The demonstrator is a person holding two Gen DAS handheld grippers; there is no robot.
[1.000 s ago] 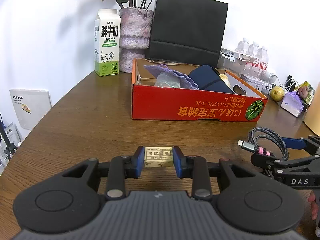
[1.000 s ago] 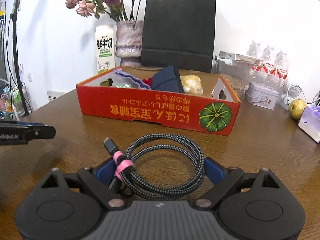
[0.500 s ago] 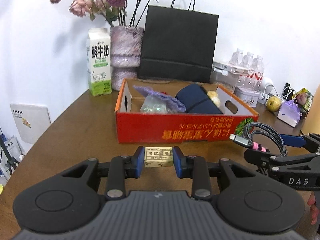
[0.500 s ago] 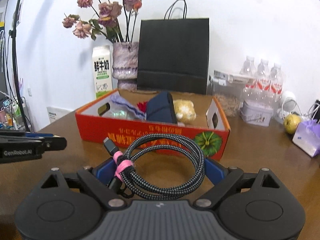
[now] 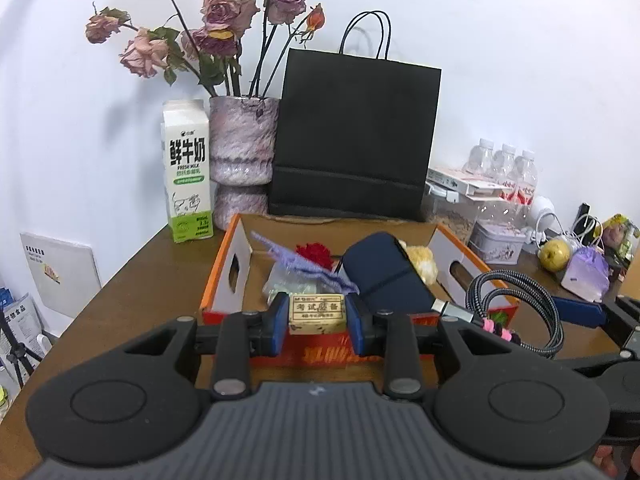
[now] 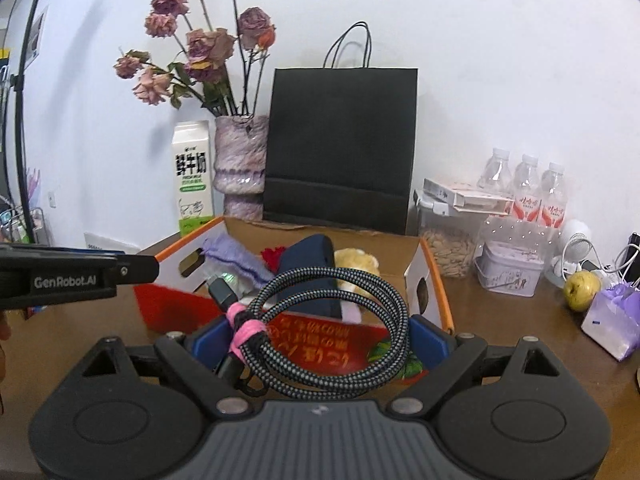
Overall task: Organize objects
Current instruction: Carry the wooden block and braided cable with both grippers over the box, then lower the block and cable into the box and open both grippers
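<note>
My left gripper [image 5: 318,316] is shut on a small tan eraser block [image 5: 317,313] with printed characters, lifted just before the front wall of the red cardboard box [image 5: 312,350]. My right gripper [image 6: 320,334] is shut on a coiled braided cable [image 6: 332,328] bound by a pink tie [image 6: 244,326], also raised at the box's [image 6: 434,276] front edge. In the left wrist view the cable [image 5: 516,312] hangs at the right. Inside the box lie a navy pouch [image 5: 384,276], a purple cloth [image 5: 304,264], a red item and a yellow plush.
Behind the box stand a milk carton [image 5: 186,176], a vase of dried roses [image 5: 244,148] and a black paper bag [image 5: 352,140]. At the right are water bottles [image 6: 528,192], a tin [image 6: 510,270], an apple [image 6: 582,284] and a purple bag [image 6: 614,322].
Both grippers have risen and come closer to the box, so its inside now shows from above. Each keeps its hold on its object.
</note>
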